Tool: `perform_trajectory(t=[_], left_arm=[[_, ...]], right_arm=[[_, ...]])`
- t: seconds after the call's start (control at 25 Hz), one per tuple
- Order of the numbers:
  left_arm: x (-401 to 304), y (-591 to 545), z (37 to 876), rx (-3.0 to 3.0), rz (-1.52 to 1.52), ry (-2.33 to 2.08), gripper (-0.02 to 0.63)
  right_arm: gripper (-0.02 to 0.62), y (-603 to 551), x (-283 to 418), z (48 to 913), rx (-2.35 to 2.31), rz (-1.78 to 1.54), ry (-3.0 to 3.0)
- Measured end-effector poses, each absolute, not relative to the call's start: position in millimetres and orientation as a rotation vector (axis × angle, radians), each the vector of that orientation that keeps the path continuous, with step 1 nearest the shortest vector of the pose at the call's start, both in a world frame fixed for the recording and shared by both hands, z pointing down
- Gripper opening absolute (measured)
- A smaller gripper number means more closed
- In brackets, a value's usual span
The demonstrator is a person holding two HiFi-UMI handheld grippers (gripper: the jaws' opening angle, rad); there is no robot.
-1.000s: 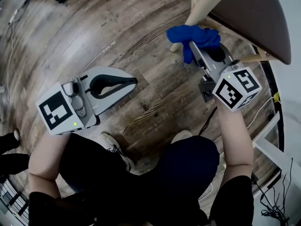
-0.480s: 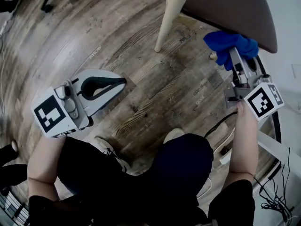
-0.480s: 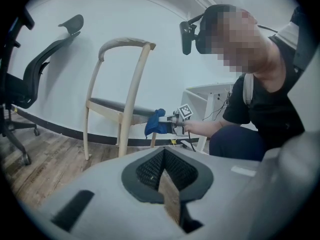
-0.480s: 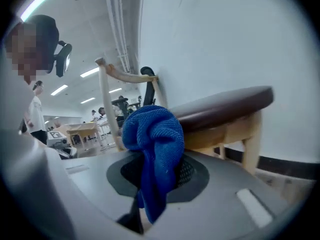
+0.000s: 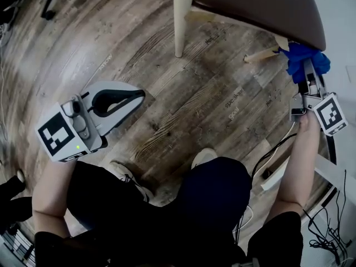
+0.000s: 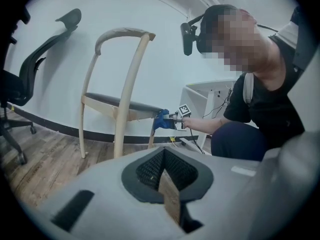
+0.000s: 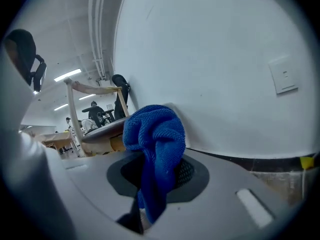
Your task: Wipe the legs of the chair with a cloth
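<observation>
Wood-plank flooring point(image 5: 183, 93) fills my head view; the faint print on the boards is too small for me to read. At the far side stands the chair point(image 5: 261, 4), a brown seat on pale legs. My right gripper point(image 5: 307, 74), far right, pinches the blue cloth point(image 5: 303, 57), which is bunched against the slanted leg point(image 5: 262, 54) just under the seat edge. My left gripper point(image 5: 136, 96) hangs near left, well apart from the chair.

In the left gripper view, its jaws sit almost together with only a sliver of floor between them, holding nothing.

In the right gripper view, the jaws are clamped on the cloth, and behind it is a white wall with a switch plate point(image 7: 284, 75).
</observation>
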State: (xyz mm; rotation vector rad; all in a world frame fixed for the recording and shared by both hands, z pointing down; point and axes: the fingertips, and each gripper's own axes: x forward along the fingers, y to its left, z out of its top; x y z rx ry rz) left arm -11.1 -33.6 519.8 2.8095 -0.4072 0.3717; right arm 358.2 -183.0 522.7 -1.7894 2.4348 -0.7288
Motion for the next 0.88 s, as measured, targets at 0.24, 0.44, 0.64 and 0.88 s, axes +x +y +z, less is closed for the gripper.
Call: perform_trajectory(t=[0.24,0.44,0.64,0.88], left_arm=[[-10,-38,525,2.792,0.389,-0.424,0.002],[-12,-38,531,2.774,0.41,-0.432,0.002],[-18,-40,534,2.746,0.408,-0.45,0.002],[-30,-43,540,2.715,0.425,-0.485,0.002]], right_arm=[[0.079,-189,348,565,-1.798,-0.761,2.475],[0.08,-190,349,639,-1.833,-0.904,2.482],[0.08,-192,354,726,-1.854,-1.14,2.43],[0.078,-192,363,804,-1.925,-1.347,2.317]])
